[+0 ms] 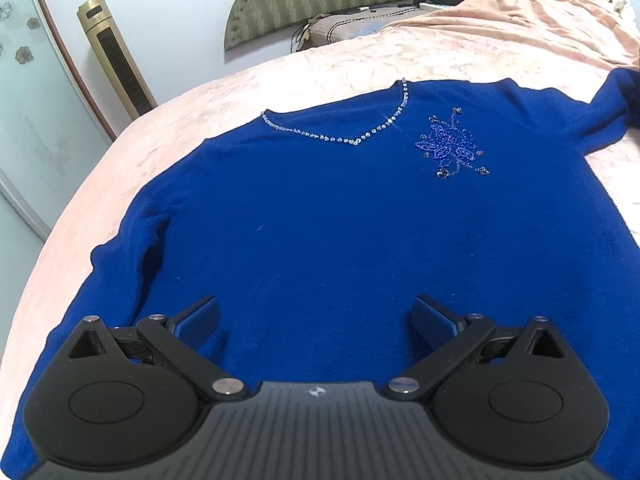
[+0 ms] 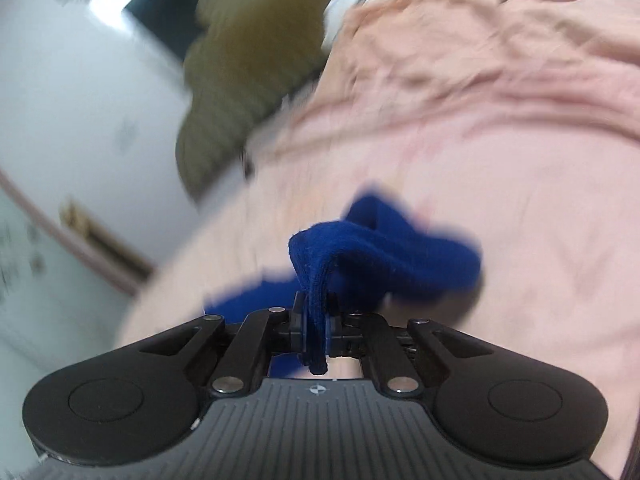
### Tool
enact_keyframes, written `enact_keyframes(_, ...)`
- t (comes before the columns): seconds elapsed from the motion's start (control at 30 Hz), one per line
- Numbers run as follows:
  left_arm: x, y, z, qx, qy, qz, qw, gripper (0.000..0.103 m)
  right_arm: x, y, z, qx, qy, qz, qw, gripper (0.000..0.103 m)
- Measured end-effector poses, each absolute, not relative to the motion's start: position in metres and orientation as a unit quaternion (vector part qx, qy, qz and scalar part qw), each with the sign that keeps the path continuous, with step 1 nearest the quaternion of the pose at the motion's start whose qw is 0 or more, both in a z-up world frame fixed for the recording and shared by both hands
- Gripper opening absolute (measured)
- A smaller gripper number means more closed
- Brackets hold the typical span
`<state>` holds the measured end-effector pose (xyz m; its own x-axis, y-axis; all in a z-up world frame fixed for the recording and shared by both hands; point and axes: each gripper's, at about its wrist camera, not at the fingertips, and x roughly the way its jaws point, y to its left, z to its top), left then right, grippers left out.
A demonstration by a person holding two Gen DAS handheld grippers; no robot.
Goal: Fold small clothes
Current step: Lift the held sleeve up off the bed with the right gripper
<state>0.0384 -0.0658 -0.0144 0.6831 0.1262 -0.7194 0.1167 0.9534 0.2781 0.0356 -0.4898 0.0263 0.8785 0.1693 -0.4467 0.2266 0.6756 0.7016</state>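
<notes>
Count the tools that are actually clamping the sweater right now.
1. The right tool is shut on a fold of the blue sweater, apparently its sleeve. The left tool hangs open over the sweater's lower front, gripping nothing.

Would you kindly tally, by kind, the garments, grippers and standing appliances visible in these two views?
Garments: 1, the blue sweater, on the pink bedspread.
Grippers: 2, the left gripper open, the right gripper shut on the sweater's sleeve.
Appliances: 1, the gold tower fan.
Total: 4.
</notes>
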Motion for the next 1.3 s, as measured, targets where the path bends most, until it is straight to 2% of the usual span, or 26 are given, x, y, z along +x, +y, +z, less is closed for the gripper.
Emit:
enact_keyframes(0.27, 0.044, -0.067, -0.019, 0.156, 0.408, 0.014, 0.899, 0.103, 0.03, -0.605, 0.029, 0.467, 0.164, -0.19, 0.848, 0.013)
enact_keyframes(0.43, 0.045, -0.072, -0.021, 0.163, 0.409, 0.011, 0.898, 0.103, 0.038, -0.647, 0.008, 0.455, 0.177, -0.226, 0.843, 0.02)
enact_keyframes(0.47, 0.044, -0.073, -0.021, 0.165, 0.408, 0.011, 0.898, 0.103, 0.038, -0.645, 0.008, 0.442, 0.185, -0.239, 0.845, 0.029)
enact_keyframes(0.5, 0.044, -0.074, -0.021, 0.167, 0.407, 0.01, 0.898, 0.103, 0.038, -0.643, 0.009, 0.429, 0.19, -0.245, 0.848, 0.049)
enact_keyframes(0.57, 0.044, -0.074, -0.021, 0.17, 0.406, 0.009, 0.898, 0.103, 0.028, -0.637, 0.012, 0.422, 0.175, -0.239, 0.857, 0.072)
enact_keyframes(0.73, 0.046, -0.073, -0.022, 0.165, 0.41, 0.01, 0.897, 0.103, -0.011, -0.633, 0.029, 0.396, 0.094, -0.323, 0.854, 0.072)
enact_keyframes(0.83, 0.046, -0.074, -0.023, 0.164, 0.41, 0.01, 0.897, 0.103, -0.009, -0.634, 0.03, 0.36, 0.137, -0.318, 0.866, 0.07)
enact_keyframes(1.03, 0.048, -0.078, -0.024, 0.173, 0.412, 0.011, 0.895, 0.103, 0.01, -0.643, -0.005, 0.459, 0.205, -0.196, 0.842, 0.07)
enact_keyframes(1.13, 0.048, -0.082, -0.023, 0.179, 0.41, 0.01, 0.894, 0.103, 0.036, -0.644, 0.0, 0.452, 0.207, -0.121, 0.859, 0.07)
enact_keyframes(1.2, 0.047, -0.083, -0.023, 0.181, 0.409, 0.01, 0.894, 0.103, 0.048, -0.651, 0.005, 0.443, 0.183, -0.146, 0.865, 0.07)
enact_keyframes(1.27, 0.045, -0.084, -0.022, 0.183, 0.408, 0.009, 0.895, 0.103, 0.056, -0.657, 0.012, 0.394, 0.167, -0.247, 0.869, 0.073)
enact_keyframes(1.3, 0.045, -0.083, -0.022, 0.184, 0.406, 0.009, 0.895, 0.103, 0.056, -0.658, 0.016, 0.38, 0.16, -0.287, 0.865, 0.071)
